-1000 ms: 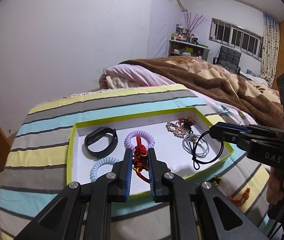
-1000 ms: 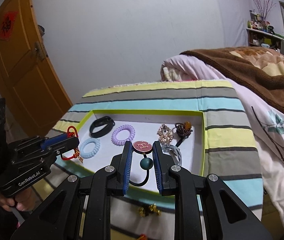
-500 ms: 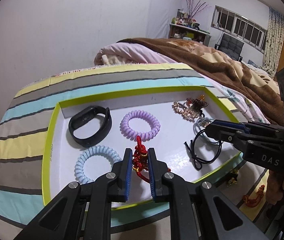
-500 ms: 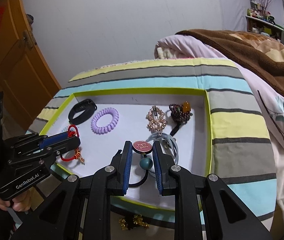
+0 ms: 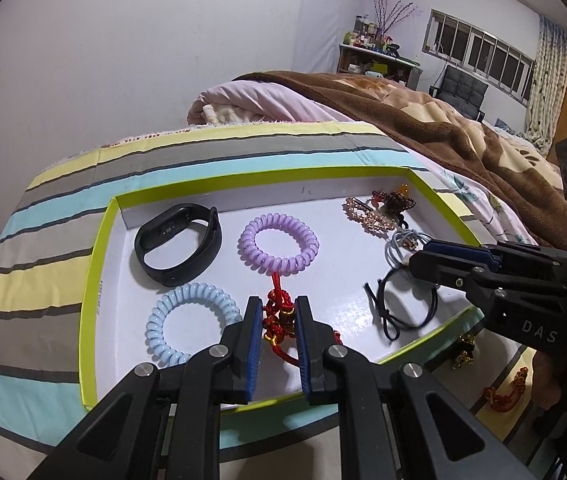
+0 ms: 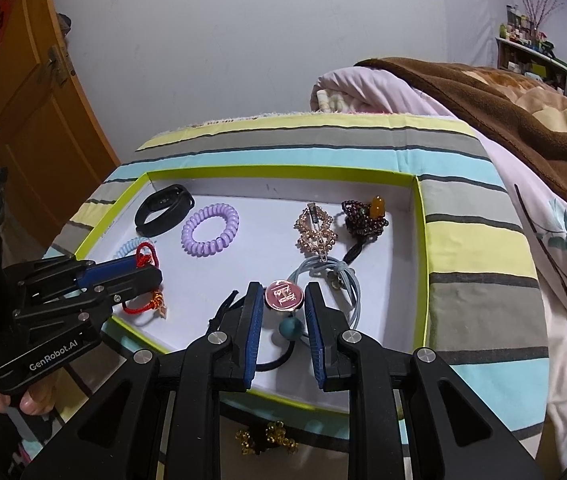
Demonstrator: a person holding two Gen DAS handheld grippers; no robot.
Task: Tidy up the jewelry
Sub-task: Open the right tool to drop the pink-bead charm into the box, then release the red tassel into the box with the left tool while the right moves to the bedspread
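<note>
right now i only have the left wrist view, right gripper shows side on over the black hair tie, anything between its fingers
Observer: Yes. A pink round charm and a teal bead on the black hair tie sit between them. The right gripper is opening, and its pads touch neither.
Operator: ok and how does my red cord hang
Observer: The red cord bracelet loops out above and below the left gripper, which is shut on it. A gold charm dangles at its low end, over the tray. Whether the charm touches the tray floor I cannot tell.
</note>
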